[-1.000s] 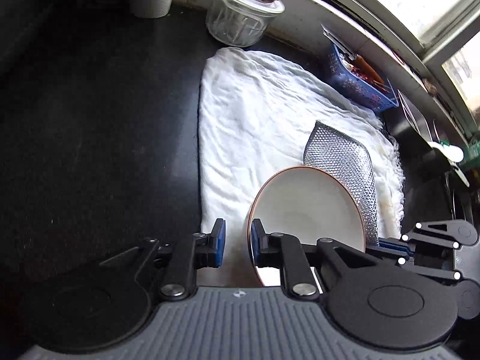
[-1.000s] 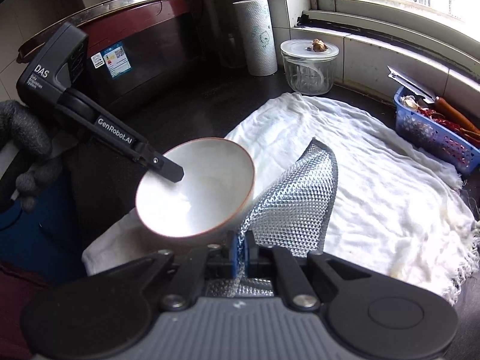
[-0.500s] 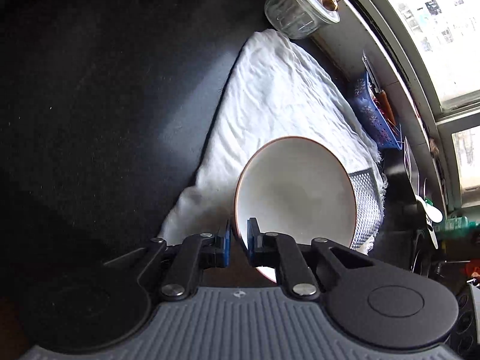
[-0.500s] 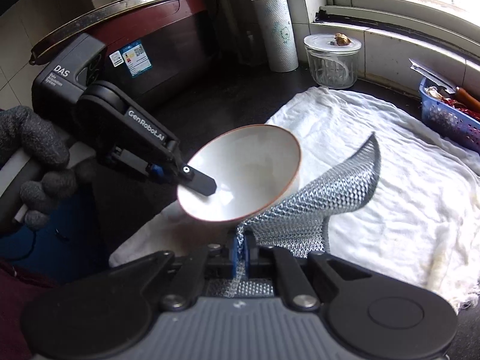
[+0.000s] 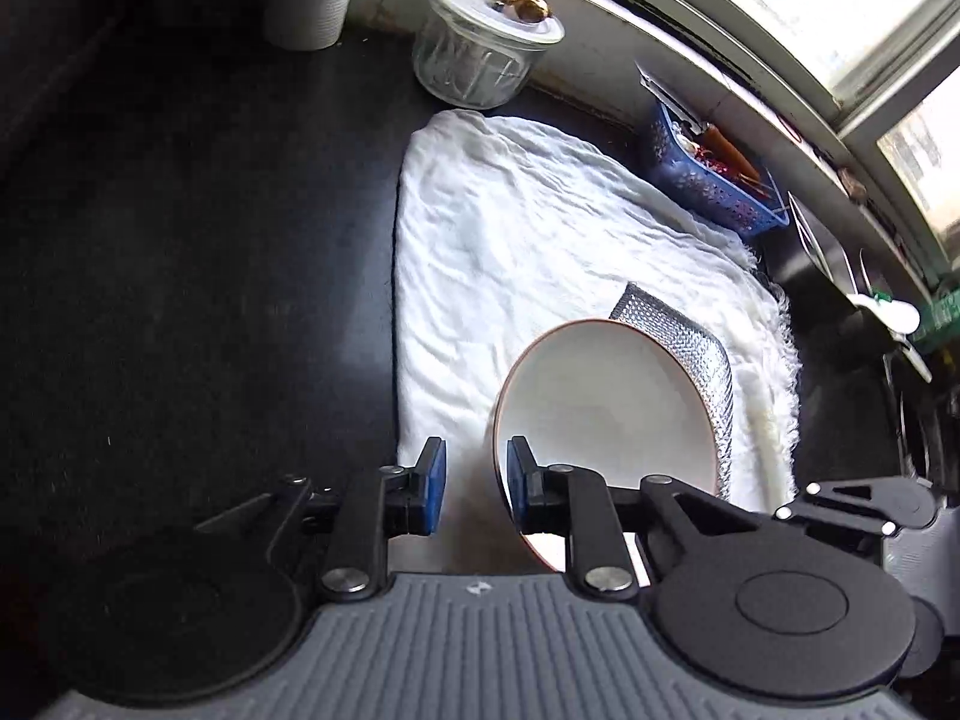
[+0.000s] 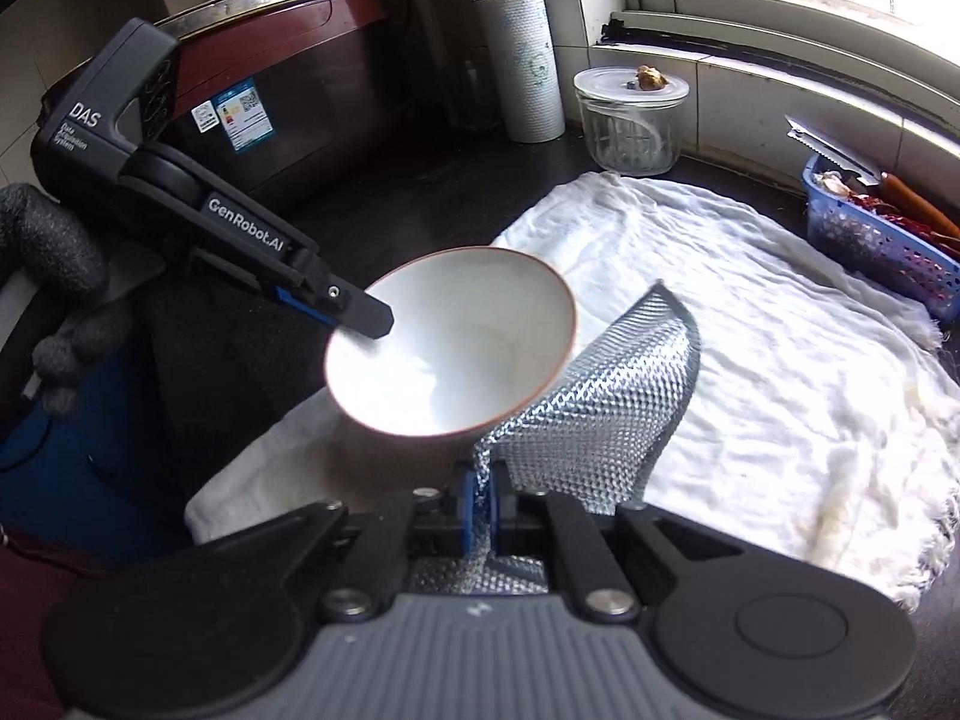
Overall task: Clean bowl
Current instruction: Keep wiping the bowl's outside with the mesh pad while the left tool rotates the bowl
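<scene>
A white bowl (image 5: 606, 408) with a brown rim sits tilted over the white cloth (image 5: 540, 240), its mouth toward the right wrist camera (image 6: 456, 348). My left gripper (image 5: 471, 483) straddles the bowl's near rim. Its jaws are opening: the rim lies against the right pad, and the left pad stands clear of it. One left finger (image 6: 366, 315) reaches over the rim into the bowl. My right gripper (image 6: 478, 510) is shut on a silver mesh scrubbing cloth (image 6: 600, 408), which curls up against the bowl's outer side (image 5: 690, 336).
A lidded glass jar (image 6: 630, 120) and a paper towel roll (image 6: 522, 60) stand at the back. A blue basket (image 6: 876, 240) with utensils sits at the right by the window sill. A dark red cooker (image 6: 270, 78) is at the back left. A gloved hand (image 6: 54, 276) holds the left gripper.
The left jaws, nearly closed on the bowl's rim half a second ago, now stand wider apart. The left view has swung back. The mesh stays pinched in the right gripper.
</scene>
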`<act>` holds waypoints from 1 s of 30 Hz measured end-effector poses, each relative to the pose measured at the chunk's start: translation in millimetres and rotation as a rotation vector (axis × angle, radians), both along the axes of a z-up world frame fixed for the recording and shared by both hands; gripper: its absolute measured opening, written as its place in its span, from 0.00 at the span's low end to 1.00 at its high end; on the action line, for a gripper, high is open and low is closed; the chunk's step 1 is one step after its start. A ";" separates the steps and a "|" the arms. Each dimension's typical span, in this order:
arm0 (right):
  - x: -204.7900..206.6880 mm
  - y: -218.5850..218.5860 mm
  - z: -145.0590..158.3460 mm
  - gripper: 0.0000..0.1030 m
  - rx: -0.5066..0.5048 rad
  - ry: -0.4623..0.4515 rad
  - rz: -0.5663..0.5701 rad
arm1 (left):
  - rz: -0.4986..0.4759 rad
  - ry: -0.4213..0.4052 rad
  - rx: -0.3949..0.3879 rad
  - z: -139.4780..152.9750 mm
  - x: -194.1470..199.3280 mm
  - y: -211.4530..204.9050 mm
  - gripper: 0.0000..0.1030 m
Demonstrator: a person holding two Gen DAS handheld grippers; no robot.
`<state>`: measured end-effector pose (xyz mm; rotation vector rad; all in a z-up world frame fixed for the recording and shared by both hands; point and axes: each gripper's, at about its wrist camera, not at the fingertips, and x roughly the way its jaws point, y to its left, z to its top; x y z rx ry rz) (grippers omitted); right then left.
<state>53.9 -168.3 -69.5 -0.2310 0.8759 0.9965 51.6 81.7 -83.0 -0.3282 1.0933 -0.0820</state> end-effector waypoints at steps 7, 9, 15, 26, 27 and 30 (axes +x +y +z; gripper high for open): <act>5.6 4.5 1.9 0.05 -0.012 -0.016 0.006 | 0.081 0.021 -0.085 -3.2 -14.9 -1.0 0.07; 1.6 4.8 -0.2 0.05 -0.005 0.001 0.000 | 0.149 0.024 -0.088 -5.0 -27.7 -4.3 0.07; -21.0 23.3 -8.3 0.06 0.001 0.033 0.049 | 0.295 0.082 -0.166 -9.1 -41.8 -7.9 0.10; -21.6 21.6 -6.8 0.05 0.002 0.031 0.057 | 0.136 0.085 -0.070 -1.9 -20.3 -5.6 0.16; -17.7 16.6 -6.3 0.05 0.000 0.028 0.041 | 0.123 0.082 -0.051 -1.9 -16.4 -2.9 0.16; -5.3 8.0 -4.8 0.06 -0.004 0.019 0.004 | 0.056 0.070 -0.013 -6.7 -0.1 3.5 0.18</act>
